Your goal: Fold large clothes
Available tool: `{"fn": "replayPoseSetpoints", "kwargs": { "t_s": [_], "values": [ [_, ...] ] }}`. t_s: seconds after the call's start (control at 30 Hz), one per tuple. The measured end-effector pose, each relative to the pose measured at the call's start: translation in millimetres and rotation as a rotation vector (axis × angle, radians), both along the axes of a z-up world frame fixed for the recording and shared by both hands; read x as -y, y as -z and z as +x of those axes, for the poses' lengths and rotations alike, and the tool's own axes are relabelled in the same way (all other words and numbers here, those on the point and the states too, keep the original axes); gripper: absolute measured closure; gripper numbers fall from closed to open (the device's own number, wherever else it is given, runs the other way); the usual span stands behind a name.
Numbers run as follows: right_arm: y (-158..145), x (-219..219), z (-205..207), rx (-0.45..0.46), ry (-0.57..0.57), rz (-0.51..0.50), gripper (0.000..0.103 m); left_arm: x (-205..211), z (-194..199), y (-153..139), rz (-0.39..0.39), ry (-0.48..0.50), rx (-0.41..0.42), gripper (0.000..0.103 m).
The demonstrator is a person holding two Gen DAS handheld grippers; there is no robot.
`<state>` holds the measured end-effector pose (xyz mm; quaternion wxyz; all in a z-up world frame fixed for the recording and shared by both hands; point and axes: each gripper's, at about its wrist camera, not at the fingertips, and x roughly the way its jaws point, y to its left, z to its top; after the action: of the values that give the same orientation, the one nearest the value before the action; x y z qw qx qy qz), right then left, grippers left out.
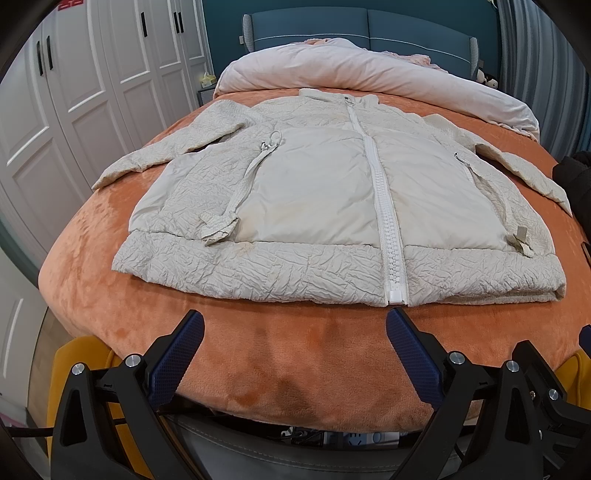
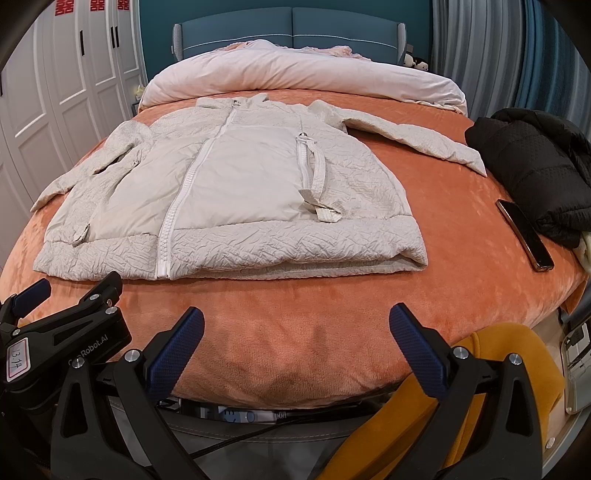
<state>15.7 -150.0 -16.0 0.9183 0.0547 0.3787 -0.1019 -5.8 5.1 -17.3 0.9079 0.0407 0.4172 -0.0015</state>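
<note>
Hovering at the near edge of the bed, I've got the left gripper (image 1: pixel 295 326) spread wide with nothing between its blue pads, and the right gripper (image 2: pixel 297 325) is just as wide and just as empty. Both sit over the orange blanket (image 1: pixel 280 354), short of the garment. Just past them, the cream jacket (image 1: pixel 332 206) lies flat, front up, hem nearest me, white zipper (image 1: pixel 384 206) closed and running away toward the collar. Its sleeves reach out to the left and right. On the right, a phone (image 2: pixel 524 234) lies beside a black coat (image 2: pixel 535 170), apart from the jacket. Farther back, a pink duvet (image 2: pixel 295 77) is bunched against the blue headboard (image 2: pixel 291 26).
</note>
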Motion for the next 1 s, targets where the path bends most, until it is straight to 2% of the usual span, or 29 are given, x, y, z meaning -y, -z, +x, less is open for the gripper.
{"fn": "replayPoseSetpoints", "kwargs": {
  "t_s": [0.8,0.9,1.0],
  "values": [
    [9,-3,6,-0.016,-0.021,0.010,0.005,-4,5,7,0.002,0.000,-0.022,0.007],
    [9,7,14,0.004,-0.029,0.018,0.005,-5,14,3,-0.003,-0.004,-0.016,0.006],
    [4,43,33,0.042,-0.025,0.097,0.005,-16,37,-10,-0.002,-0.038,0.021,0.005]
  ]
}}
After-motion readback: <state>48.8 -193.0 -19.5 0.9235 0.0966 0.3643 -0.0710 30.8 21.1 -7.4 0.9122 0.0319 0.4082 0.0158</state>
